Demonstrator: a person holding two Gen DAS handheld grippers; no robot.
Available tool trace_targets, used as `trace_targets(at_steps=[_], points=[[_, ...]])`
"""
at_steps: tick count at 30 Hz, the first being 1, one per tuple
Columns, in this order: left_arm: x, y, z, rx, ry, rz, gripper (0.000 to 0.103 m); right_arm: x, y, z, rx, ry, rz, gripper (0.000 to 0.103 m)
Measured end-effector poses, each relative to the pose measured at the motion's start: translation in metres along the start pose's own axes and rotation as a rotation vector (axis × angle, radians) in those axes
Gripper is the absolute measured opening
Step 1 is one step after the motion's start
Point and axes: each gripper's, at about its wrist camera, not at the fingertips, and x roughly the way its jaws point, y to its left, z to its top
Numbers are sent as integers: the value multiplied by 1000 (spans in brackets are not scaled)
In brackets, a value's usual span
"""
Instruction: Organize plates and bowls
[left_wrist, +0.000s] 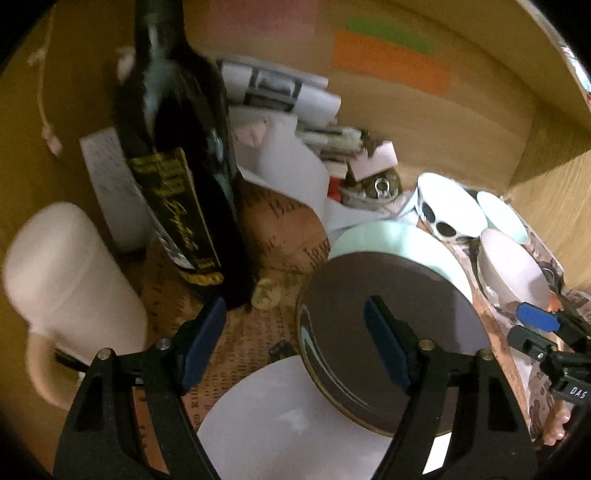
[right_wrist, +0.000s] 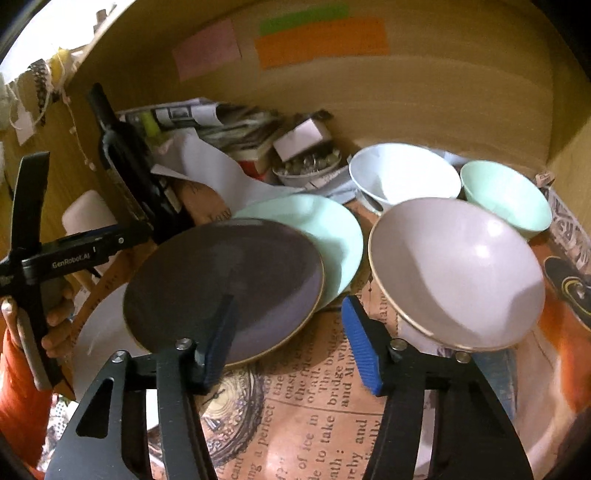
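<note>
On the newsprint-patterned paper (right_wrist: 314, 398) lining a wooden box (right_wrist: 443, 92), the dishes lie among clutter. At six o'clock in the left wrist view, a white plate (left_wrist: 266, 428) is the widest piece, and a dark grey plate (left_wrist: 388, 332) lies tilted with its near rim over it. A mint plate (left_wrist: 391, 240) peeks out from under the grey one at twelve o'clock of it. In the right wrist view, a lilac bowl (right_wrist: 458, 273) sits at three o'clock of the plates, tilted toward the camera; a white bowl (right_wrist: 402, 173) and a mint bowl (right_wrist: 506, 199) stand behind it, close together. A dark wine bottle (left_wrist: 177, 166) leans at ten o'clock in the left view, with a white jug (left_wrist: 66, 288) at nine o'clock.

The left gripper (left_wrist: 295, 347) hangs with jaws spread, one finger over the grey plate and one over the paper, pinching nothing. The right gripper (right_wrist: 291, 339) is likewise apart, empty, between the grey plate's rim and the lilac bowl. A hand (right_wrist: 55, 321) grips the left tool's handle.
</note>
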Motion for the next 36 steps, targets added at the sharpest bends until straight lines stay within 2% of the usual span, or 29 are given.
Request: trace_targets(at_steps=[9, 14, 17, 22, 26, 29, 36], points=[[25, -1, 6, 44, 67, 20, 77, 25, -7, -2, 50, 81, 1, 41], [41, 3, 9, 33, 142, 2, 59, 28, -10, -2, 59, 92, 11, 41], [49, 6, 9, 14, 185, -22, 50, 31, -10, -2, 64, 99, 17, 41], [53, 4, 9, 24, 210, -67, 41, 36, -9, -1, 74, 118, 27, 36], [56, -1, 10, 40, 225, -97, 36, 39, -9, -2, 83, 128, 45, 29], [58, -3, 11, 43, 241, -133, 31, 40, -8, -2, 80, 125, 40, 28], [57, -3, 11, 47, 247, -148, 31, 39, -10, -2, 83, 119, 31, 26]])
